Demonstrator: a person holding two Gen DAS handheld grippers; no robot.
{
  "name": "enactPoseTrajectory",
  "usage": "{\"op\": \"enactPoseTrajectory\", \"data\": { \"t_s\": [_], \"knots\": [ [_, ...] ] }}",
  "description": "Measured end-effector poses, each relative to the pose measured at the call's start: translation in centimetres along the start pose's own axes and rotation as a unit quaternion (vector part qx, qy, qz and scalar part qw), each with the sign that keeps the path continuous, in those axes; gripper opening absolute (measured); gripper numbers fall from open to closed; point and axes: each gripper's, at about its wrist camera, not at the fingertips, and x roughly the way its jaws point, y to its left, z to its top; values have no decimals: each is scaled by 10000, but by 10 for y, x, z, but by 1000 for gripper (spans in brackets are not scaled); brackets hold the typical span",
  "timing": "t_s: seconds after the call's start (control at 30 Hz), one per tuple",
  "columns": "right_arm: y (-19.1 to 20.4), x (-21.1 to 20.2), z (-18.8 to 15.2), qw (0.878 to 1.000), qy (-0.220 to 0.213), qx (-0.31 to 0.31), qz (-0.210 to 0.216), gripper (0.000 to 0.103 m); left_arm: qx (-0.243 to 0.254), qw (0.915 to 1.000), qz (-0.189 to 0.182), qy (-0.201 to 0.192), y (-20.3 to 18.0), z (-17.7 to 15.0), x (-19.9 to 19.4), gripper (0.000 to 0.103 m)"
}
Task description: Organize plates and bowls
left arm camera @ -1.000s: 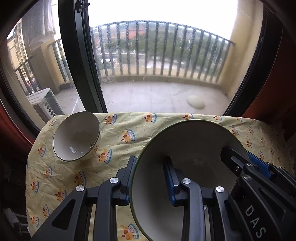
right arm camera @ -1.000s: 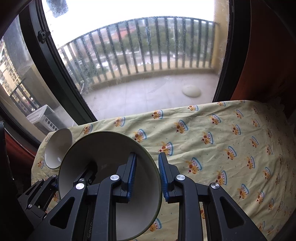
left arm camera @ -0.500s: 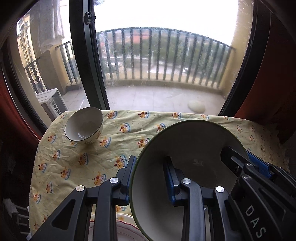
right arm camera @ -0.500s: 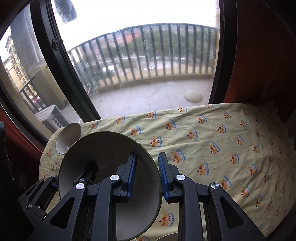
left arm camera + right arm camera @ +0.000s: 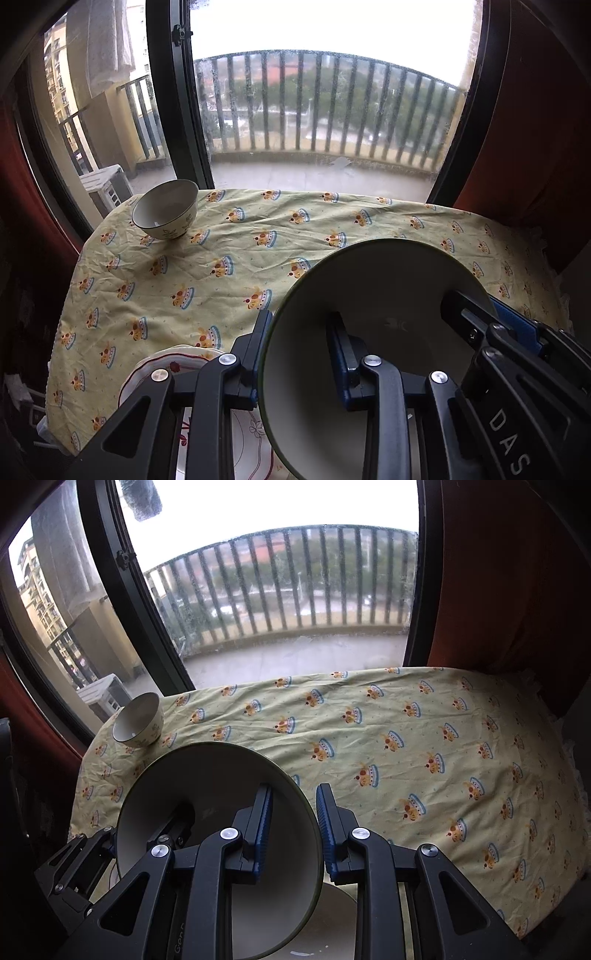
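Observation:
A large green-rimmed bowl (image 5: 373, 295) is held tilted above the table's near edge, gripped on both sides. My left gripper (image 5: 301, 343) is shut on its left rim; my right gripper (image 5: 291, 816) is shut on its right rim, and the bowl (image 5: 207, 786) fills the lower left of the right wrist view. A white plate with red trim (image 5: 173, 360) lies under the bowl at the near edge; it also shows in the right wrist view (image 5: 338, 897). A small patterned bowl (image 5: 165, 208) stands upright at the table's far left corner, also in the right wrist view (image 5: 137, 720).
The table carries a yellow cloth with crown prints (image 5: 424, 746). A dark window frame (image 5: 173, 110) and balcony railing stand behind the far edge. Red curtains (image 5: 517, 572) hang at the right.
Both grippers with the large bowl have drawn back toward the near edge and risen. The small bowl looks farther away, and the red-trimmed plate has come into view below.

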Motion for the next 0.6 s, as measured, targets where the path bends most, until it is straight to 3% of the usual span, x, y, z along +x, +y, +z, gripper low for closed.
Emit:
{"op": "enactPoseTrajectory", "data": {
  "t_s": [0.6],
  "knots": [
    [-46, -1, -66, 9992, 368, -133, -60, 28, 78, 9993, 32, 370, -38, -66, 5, 29]
  ]
}}
